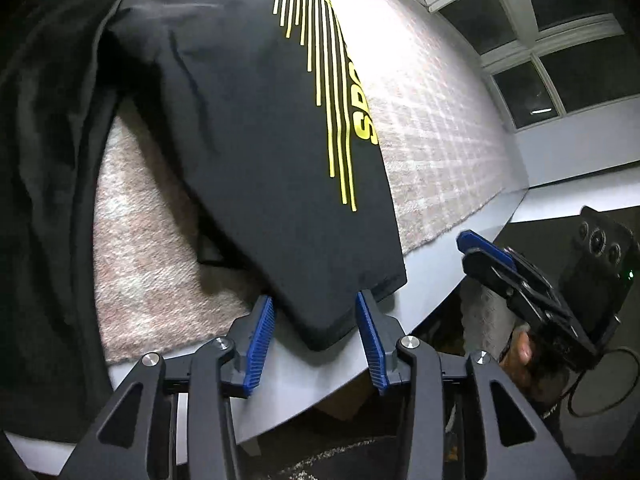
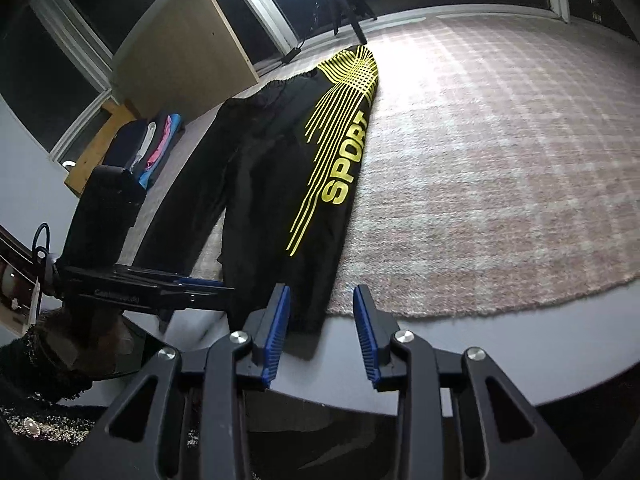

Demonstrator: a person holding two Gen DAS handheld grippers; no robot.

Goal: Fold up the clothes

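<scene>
Both claws, left claw [image 1: 316, 336] and right claw [image 2: 320, 332], are seen part open at lower centre; black trousers [image 2: 280, 184] are gripped by neither.

We see a pink checked rug [image 2: 500, 168] on the table [image 2: 460, 344]; beyond the rug, a tripod [image 2: 340, 4], a wooden cabinet [image 2: 188, 52], and dark windows [image 1: 560, 40].

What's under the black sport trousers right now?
The black sport trousers lie on a pinkish checked rug; their cuff overhangs onto the grey table. Anything beneath the fabric is hidden.
</scene>
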